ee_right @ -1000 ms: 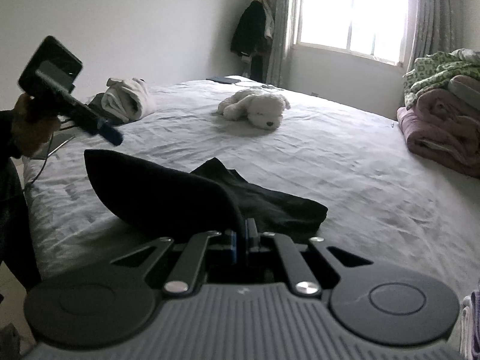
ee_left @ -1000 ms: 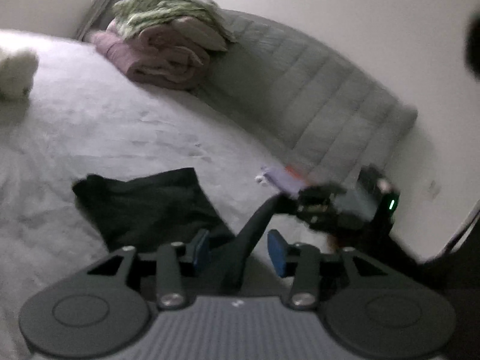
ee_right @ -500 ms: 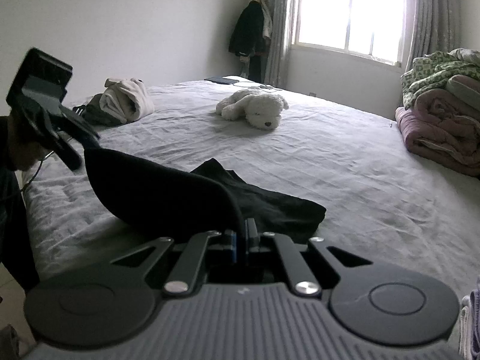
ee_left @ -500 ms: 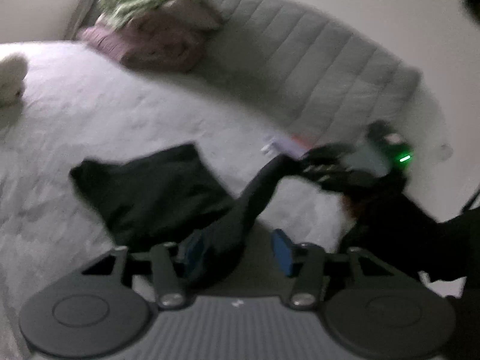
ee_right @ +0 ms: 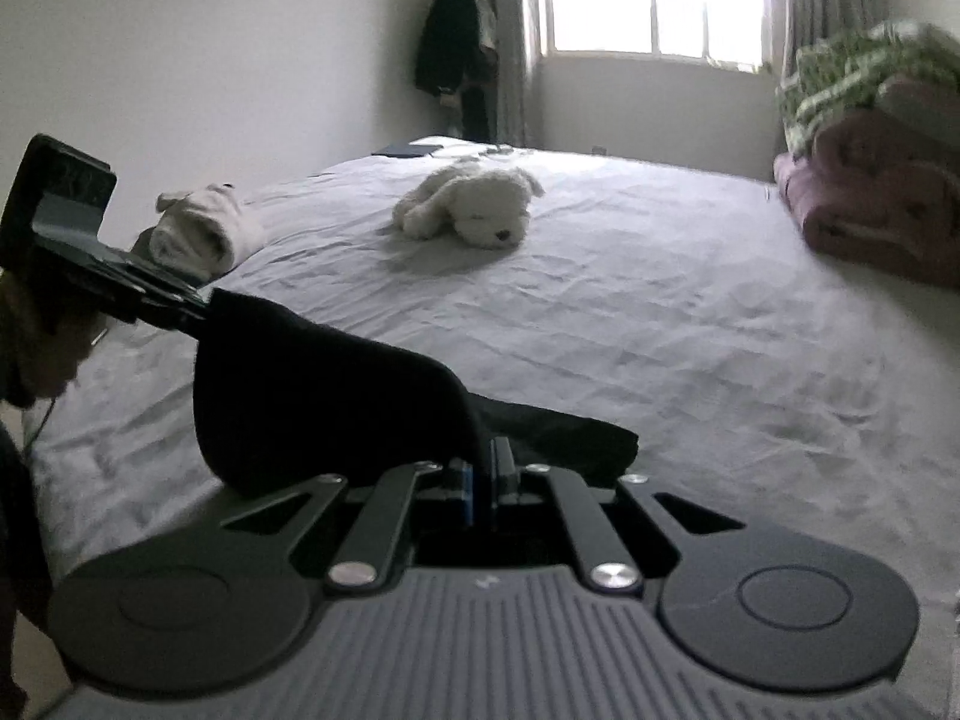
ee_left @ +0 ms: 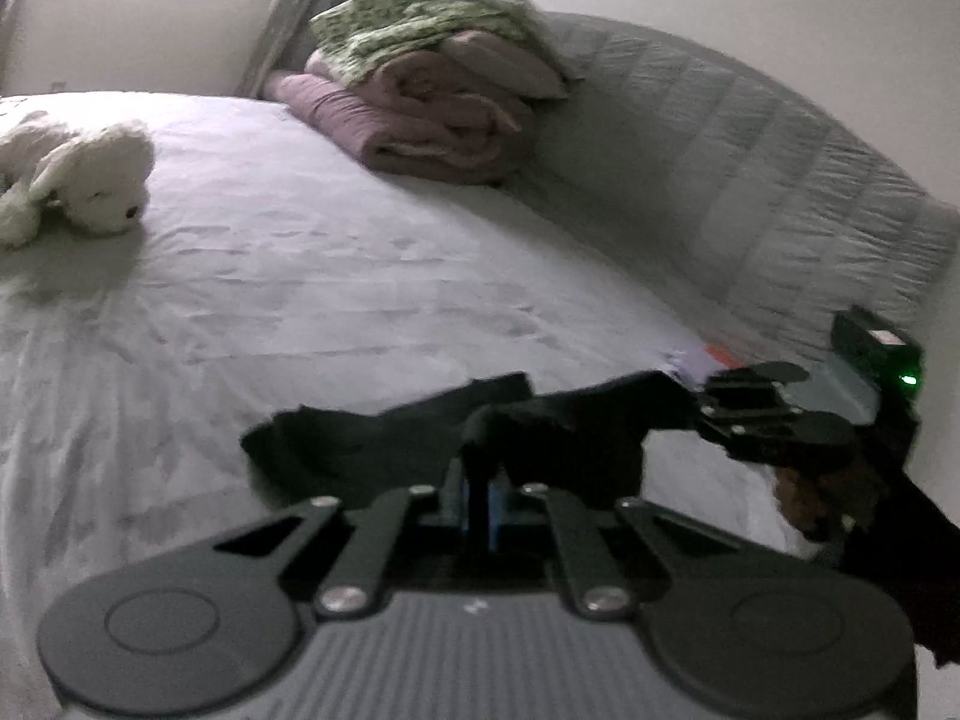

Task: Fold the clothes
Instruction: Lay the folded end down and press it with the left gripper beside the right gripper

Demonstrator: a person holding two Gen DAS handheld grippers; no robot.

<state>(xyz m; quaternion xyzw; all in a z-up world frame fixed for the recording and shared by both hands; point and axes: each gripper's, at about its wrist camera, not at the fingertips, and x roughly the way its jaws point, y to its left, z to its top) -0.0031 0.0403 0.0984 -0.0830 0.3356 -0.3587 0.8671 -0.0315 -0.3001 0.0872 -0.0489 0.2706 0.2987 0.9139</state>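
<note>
A black garment [ee_left: 372, 450] lies partly on the grey bed sheet [ee_left: 336, 276], its near edge lifted between the two grippers. My left gripper [ee_left: 480, 510] is shut on one corner of that edge. My right gripper [ee_right: 483, 489] is shut on the other corner [ee_right: 324, 402]. In the left wrist view the right gripper [ee_left: 708, 405] shows at the right, pinching the cloth. In the right wrist view the left gripper [ee_right: 204, 306] shows at the left, holding the raised fold. The far part of the garment [ee_right: 576, 438] rests flat on the bed.
A white plush dog [ee_right: 474, 210] lies mid-bed. Folded pink and green quilts [ee_left: 432, 96] are stacked by the grey padded headboard [ee_left: 750, 180]. A rolled cream garment [ee_right: 198, 234] sits near the bed's left edge. Small purple and orange items [ee_left: 702, 360] lie near the right edge.
My left gripper was open around the garment edge and has shut on it. It has swung so its view now takes in the plush dog. The right gripper stayed shut on the cloth.
</note>
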